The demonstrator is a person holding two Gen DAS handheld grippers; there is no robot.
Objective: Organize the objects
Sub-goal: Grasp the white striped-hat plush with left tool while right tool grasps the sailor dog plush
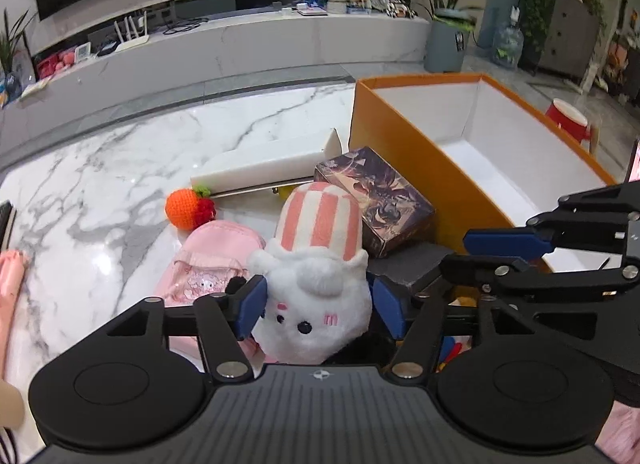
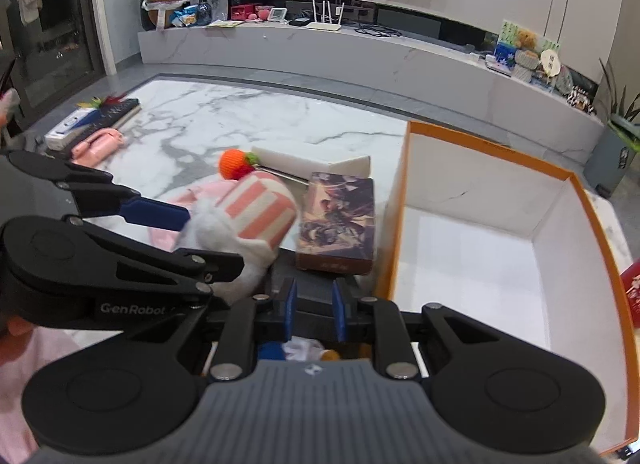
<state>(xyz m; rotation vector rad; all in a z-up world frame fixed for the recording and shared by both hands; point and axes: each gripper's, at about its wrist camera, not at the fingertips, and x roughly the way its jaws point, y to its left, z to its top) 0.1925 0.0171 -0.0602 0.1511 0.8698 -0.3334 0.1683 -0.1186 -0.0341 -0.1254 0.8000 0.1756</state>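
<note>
White plush toy [image 1: 316, 304] with pink-striped hat sits between the spread left tool [image 1: 318, 310]; right tool [image 2: 314, 310] nearly closed, empty

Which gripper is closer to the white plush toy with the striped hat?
Left. The left gripper straddles the plush toy, one finger on each side. The right gripper sits beside it, above a dark block.

Bright indoor light, floor glare, fisheye-bent edges, slight blur.

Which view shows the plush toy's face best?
The left wrist view: the plush toy faces the camera between the left gripper's pads. The right wrist view shows only its striped hat and white side, partly behind the left gripper's arm.
</note>
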